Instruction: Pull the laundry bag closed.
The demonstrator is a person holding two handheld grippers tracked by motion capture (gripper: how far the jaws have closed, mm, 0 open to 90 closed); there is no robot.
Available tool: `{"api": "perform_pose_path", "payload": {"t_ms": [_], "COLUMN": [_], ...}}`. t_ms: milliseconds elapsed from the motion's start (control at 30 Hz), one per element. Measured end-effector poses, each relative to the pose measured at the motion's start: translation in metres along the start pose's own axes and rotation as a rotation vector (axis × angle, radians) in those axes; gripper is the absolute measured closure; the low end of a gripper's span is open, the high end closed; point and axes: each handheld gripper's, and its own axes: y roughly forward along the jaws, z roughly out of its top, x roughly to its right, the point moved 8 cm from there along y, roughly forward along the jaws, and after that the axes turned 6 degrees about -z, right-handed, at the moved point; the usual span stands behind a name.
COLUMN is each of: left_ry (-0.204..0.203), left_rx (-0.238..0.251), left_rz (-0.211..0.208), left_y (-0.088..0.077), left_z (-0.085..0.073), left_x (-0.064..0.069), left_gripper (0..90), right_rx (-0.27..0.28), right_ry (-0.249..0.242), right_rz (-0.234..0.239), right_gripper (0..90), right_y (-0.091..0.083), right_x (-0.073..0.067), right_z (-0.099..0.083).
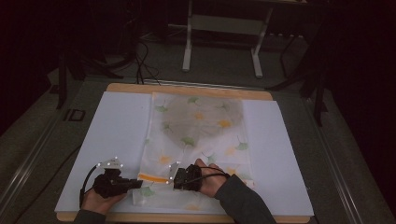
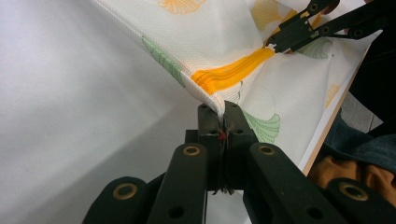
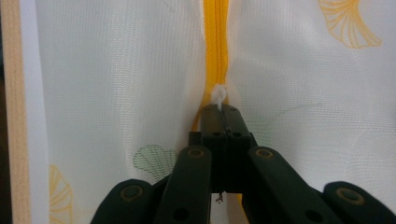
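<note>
The left gripper [image 2: 223,112] is clenched on the corner of the mesh laundry bag [image 1: 198,140] lying on the surface [image 1: 116,116], anchoring it taut so the right gripper [image 3: 223,112], clamped on the white zipper pull [image 3: 218,95], can run the orange zipper [image 2: 231,72].

The high view is dim, falling to black beyond the table [image 1: 275,140]; both gripper views are brighter, their near jaws blurred.

A lab or workshop is suggested: a wooden table [image 1: 187,88] covered with white sheets [image 1: 116,121] is set in a dim room, with cables [image 1: 140,60] and a metal frame [image 1: 224,28] seen on the grey floor.
</note>
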Motion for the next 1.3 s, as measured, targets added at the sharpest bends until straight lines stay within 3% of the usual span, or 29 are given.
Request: {"api": "perform_pose_path", "payload": {"t_ms": [1300], "left_ry": [-0.011], "left_rx": [0.002], "left_rz": [0.005], "left_y": [-0.003], "left_z": [-0.001], "left_x": [-0.003], "left_gripper": [88.7], "right_rx": [-0.044], "right_ry": [0.038], "right_rz": [-0.008], "right_gripper": [90.0], "right_y": [-0.01], "right_x": [0.006], "right_z": [-0.034]}}
